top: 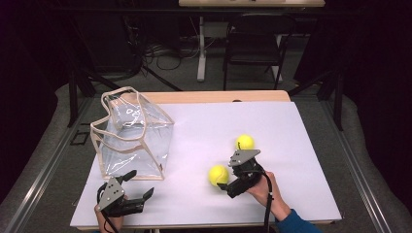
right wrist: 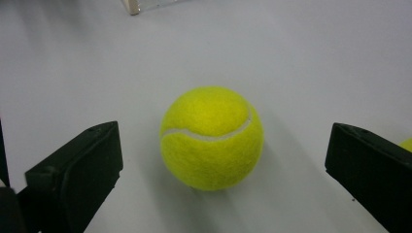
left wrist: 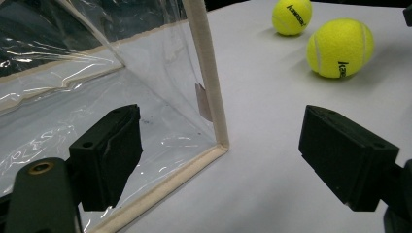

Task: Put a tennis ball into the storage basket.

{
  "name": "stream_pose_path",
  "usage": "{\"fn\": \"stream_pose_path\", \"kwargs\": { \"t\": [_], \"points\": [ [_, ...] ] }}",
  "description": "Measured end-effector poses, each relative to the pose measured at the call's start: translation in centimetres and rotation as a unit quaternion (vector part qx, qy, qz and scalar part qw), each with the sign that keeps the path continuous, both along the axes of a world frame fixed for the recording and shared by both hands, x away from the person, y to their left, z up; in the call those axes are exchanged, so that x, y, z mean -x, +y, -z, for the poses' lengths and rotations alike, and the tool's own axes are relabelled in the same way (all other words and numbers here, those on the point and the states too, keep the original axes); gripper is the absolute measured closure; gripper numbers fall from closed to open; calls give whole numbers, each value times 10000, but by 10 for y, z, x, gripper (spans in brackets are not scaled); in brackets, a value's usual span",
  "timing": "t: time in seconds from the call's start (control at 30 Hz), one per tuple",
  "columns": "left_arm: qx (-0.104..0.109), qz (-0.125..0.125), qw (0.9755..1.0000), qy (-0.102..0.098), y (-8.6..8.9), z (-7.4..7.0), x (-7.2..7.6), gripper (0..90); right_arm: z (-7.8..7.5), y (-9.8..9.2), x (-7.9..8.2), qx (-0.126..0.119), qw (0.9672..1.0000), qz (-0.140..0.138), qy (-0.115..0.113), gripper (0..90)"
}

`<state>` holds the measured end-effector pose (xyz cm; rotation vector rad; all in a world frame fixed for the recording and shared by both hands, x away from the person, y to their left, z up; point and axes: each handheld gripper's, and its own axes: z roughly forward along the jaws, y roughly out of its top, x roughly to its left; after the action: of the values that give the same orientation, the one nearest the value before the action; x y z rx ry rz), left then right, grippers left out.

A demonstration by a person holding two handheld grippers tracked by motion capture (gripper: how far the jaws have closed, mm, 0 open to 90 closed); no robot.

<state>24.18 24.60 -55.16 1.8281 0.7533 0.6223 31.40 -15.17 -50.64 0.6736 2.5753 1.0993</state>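
Black and blocky, the jaws of my left gripper (top: 134, 185) stand spread wide at the near left of the white table (top: 291, 126), holding nothing, pointing right toward the near corner of the clear plastic bag (top: 133, 141). That bag is glossy, crinkled film edged with beige fabric tape, standing upright with its mouth open. At the near right, my right gripper (right wrist: 223, 160) lies low, angled left from the hand (top: 265, 190), its jaws parted wide around a fuzzy yellow tennis ball (right wrist: 212, 137) without touching it. Farther right, just beyond that gripper's grey plate, sits a second tennis ball (top: 245, 141) of the same felt.
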Motion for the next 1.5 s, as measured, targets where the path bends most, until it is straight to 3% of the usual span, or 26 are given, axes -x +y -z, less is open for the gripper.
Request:
{"fn": "stream_pose_path", "kwargs": {
  "t": [1.0, 1.5],
  "points": [
    [-37, 17, 10000, -31, 0, -1, 1, 160, 19, 23, -18, 391, 9973, -161, 595, 0],
    [-42, 24, 10000, -37, 0, -1, 1, 160, 28, 30, -22, 543, 9958, -143, 728, 22]
  ]
}}
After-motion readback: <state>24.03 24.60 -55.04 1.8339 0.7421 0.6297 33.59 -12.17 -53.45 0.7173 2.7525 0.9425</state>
